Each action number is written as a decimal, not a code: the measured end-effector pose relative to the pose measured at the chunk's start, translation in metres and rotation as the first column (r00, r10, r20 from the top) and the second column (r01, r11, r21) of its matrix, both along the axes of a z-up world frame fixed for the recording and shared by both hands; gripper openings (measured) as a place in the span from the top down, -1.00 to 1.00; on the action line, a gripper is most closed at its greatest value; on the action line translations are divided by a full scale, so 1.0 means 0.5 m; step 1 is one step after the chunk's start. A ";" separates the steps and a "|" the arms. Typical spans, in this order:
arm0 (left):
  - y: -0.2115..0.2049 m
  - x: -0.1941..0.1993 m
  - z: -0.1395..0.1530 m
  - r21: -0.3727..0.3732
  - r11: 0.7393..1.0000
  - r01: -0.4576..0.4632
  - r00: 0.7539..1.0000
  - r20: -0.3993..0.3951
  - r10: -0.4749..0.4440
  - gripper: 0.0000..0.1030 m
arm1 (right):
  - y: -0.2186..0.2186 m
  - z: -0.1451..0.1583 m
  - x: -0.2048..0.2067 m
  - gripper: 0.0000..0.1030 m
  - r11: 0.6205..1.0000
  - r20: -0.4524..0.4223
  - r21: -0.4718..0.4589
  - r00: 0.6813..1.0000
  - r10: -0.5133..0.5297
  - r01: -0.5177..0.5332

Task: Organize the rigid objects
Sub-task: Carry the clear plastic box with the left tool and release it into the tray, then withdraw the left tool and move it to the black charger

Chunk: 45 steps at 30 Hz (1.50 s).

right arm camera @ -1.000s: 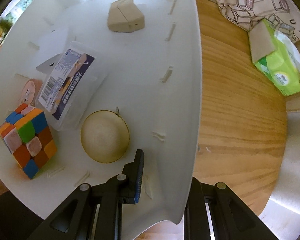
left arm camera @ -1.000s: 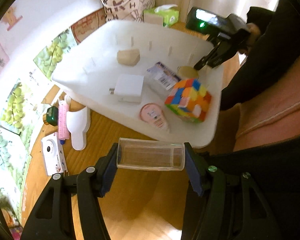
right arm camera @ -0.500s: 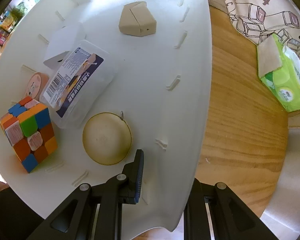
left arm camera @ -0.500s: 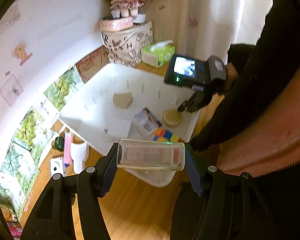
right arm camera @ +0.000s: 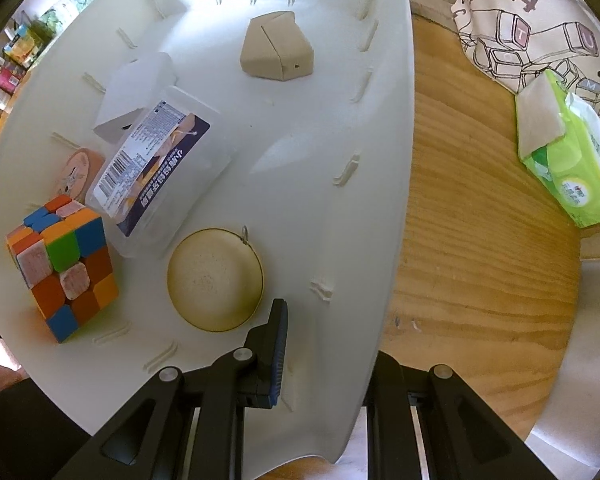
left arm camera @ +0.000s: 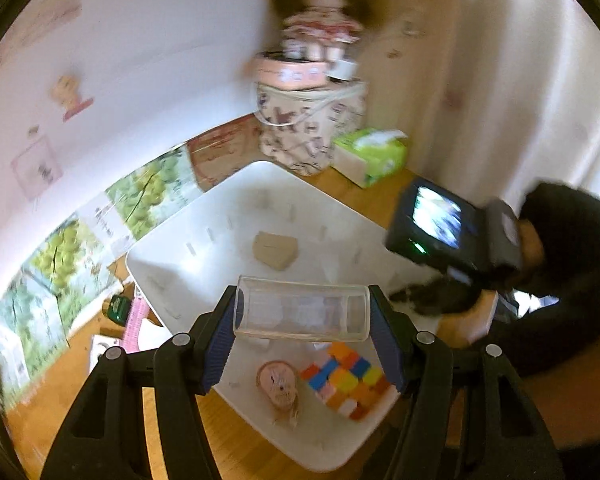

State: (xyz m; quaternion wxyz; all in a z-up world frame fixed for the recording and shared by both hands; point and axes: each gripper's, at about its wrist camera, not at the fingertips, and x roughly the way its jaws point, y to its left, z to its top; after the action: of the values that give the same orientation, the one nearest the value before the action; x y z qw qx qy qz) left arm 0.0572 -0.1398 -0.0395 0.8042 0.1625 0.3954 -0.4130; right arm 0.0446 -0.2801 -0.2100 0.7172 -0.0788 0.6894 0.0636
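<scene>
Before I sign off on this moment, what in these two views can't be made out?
- Left wrist view: the doll and wall stickers are smeared by motion blur.
- Left wrist view: the clear box held in the left gripper hides the tray items behind it.
- Right wrist view: the tray wall hides the right gripper's outer finger pad.
- Right wrist view: the label print on the clear plastic case is too small to read.

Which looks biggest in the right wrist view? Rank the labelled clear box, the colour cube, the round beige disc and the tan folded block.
1. labelled clear box
2. colour cube and round beige disc: look alike in size, so unranked; the cube also stands taller, nearer the camera
3. tan folded block
</scene>
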 end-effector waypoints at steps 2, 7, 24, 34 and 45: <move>-0.006 0.014 -0.007 -0.012 0.998 -0.057 0.998 -0.009 0.057 -0.27 | -0.002 0.002 -0.001 0.63 1.000 0.002 0.002 1.000 0.000 0.000; -0.016 0.046 -0.023 -0.013 0.979 -0.201 0.979 -0.035 0.201 -0.27 | -0.001 0.005 -0.004 0.63 1.000 0.005 0.001 1.000 -0.002 0.002; 0.008 0.066 -0.043 0.083 0.916 -0.392 0.916 -0.058 0.397 -0.59 | 0.007 0.001 -0.002 0.63 1.000 0.004 -0.012 1.000 -0.010 0.010; 0.115 0.055 -0.062 0.105 0.805 -0.584 0.804 -0.062 0.591 -0.59 | 0.025 0.012 -0.009 0.63 0.999 0.024 -0.027 0.999 -0.047 0.048; 0.300 0.054 -0.107 0.160 0.595 -0.788 0.597 -0.040 0.801 -0.59 | 0.018 0.020 -0.009 0.63 0.993 0.008 -0.040 0.994 -0.109 0.110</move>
State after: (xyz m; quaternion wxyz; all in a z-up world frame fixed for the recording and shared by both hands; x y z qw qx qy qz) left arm 0.0839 0.0101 -0.0930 0.8694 -0.0030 0.4941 0.0065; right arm 0.0401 -0.2713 -0.1999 0.7199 -0.0555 0.6918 0.0100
